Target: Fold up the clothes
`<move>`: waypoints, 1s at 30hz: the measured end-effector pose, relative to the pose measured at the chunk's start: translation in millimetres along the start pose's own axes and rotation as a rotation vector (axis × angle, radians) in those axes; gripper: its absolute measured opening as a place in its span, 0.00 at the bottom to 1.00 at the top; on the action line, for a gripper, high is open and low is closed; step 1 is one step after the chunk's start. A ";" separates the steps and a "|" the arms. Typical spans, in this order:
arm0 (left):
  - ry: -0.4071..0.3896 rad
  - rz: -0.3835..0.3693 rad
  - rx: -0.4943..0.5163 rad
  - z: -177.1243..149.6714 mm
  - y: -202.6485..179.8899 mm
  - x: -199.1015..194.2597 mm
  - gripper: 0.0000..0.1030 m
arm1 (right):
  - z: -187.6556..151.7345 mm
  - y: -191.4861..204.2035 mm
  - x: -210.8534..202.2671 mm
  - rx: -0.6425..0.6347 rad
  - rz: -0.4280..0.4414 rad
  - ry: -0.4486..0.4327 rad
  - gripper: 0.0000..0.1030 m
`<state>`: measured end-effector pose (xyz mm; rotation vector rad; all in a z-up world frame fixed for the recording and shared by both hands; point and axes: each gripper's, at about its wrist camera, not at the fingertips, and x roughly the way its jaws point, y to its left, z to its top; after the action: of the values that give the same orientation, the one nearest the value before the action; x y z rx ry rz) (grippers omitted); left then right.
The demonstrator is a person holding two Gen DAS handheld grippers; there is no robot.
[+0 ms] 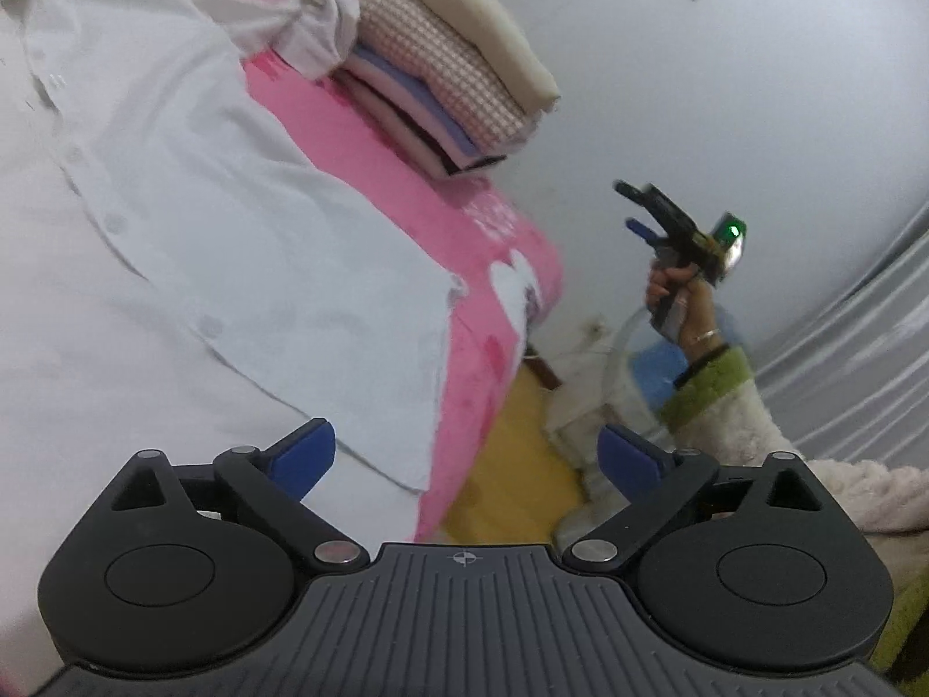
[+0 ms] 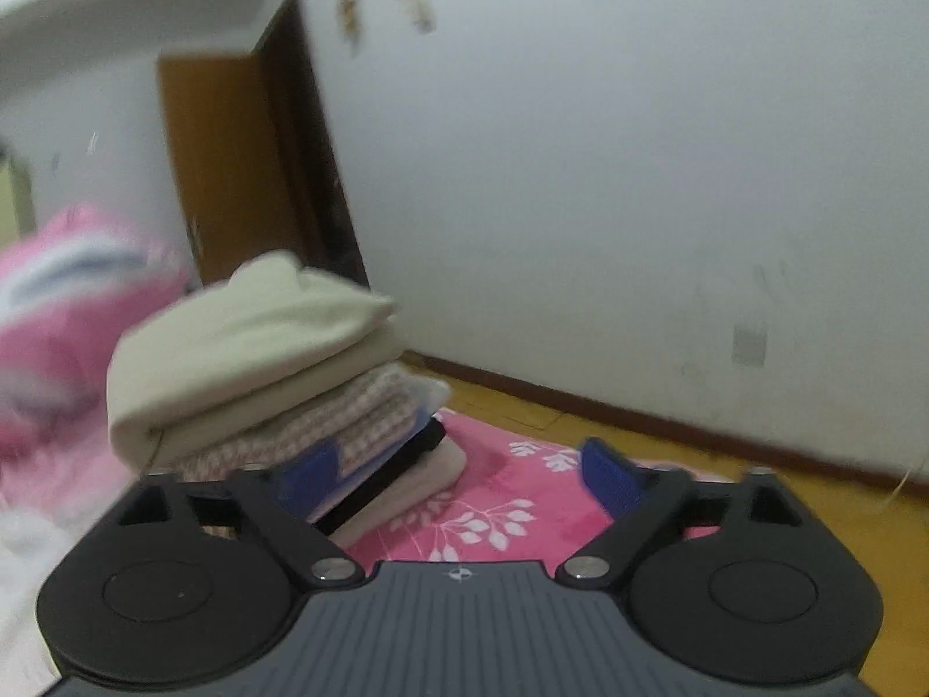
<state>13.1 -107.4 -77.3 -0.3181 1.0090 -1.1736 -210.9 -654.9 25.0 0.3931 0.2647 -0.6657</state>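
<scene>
A white button-up shirt [image 1: 174, 221] lies spread flat on the pink bedcover [image 1: 464, 232]. My left gripper [image 1: 464, 453] is open and empty above the shirt's lower hem, near the bed's edge. A stack of folded clothes [image 1: 453, 75], with a cream piece on top, sits on the bed's far corner. It also shows in the right wrist view [image 2: 261, 372]. My right gripper [image 2: 458, 470] is open and empty just in front of that stack. In the left wrist view the right gripper [image 1: 638, 212] is held up in a hand beside the bed.
A crumpled white garment [image 1: 316, 23] lies beside the stack. A pink bundle [image 2: 64, 302] sits at the left. A yellow wooden floor [image 1: 522, 464], a white wall [image 2: 580, 174] and a brown door [image 2: 232, 162] surround the bed. Grey curtains [image 1: 859, 337] hang at the right.
</scene>
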 end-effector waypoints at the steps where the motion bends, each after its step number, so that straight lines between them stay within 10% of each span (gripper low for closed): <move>1: 0.003 0.031 0.015 0.5 -4.3 -2.0 0.95 | -4.8 -6.0 -4.5 0.020 0.036 0.003 0.73; 4: 0.013 0.124 0.060 1.8 -17.3 -8.0 0.93 | -33.5 15.0 -20.7 -0.043 0.203 0.052 0.72; 6: 0.020 0.186 0.089 2.7 -25.9 -12.0 0.66 | -65.1 51.3 -28.6 -0.115 0.339 0.133 0.72; 9: 0.061 0.341 0.167 -2.3 -32.9 19.5 0.58 | -111.9 104.1 -26.5 -0.117 0.521 0.275 0.71; 14: 0.071 0.506 0.287 -18.2 -34.5 46.9 0.51 | -162.0 151.5 -9.1 -0.082 0.580 0.387 0.70; 16: 0.052 0.520 0.287 -22.4 -30.0 47.4 0.51 | -174.6 161.3 2.2 -0.110 0.585 0.438 0.58; 18: 0.033 0.523 0.292 -26.0 -29.2 46.3 0.51 | -187.3 170.0 4.9 -0.159 0.559 0.469 0.17; 20: 0.017 0.526 0.296 -29.1 -28.6 45.6 0.51 | -190.4 175.3 -4.1 -0.197 0.539 0.431 0.01; 24: -0.003 0.528 0.304 -33.3 -28.1 45.9 0.51 | -181.4 200.5 -44.3 -0.343 0.592 0.217 0.01; 30: -0.006 0.535 0.312 -33.7 -28.3 49.2 0.51 | -236.6 273.8 -99.6 -0.978 0.689 -0.008 0.10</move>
<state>-29.2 -152.4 -100.5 0.1900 0.8194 -0.8192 -136.8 -301.5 -77.4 -0.4550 0.3858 0.1803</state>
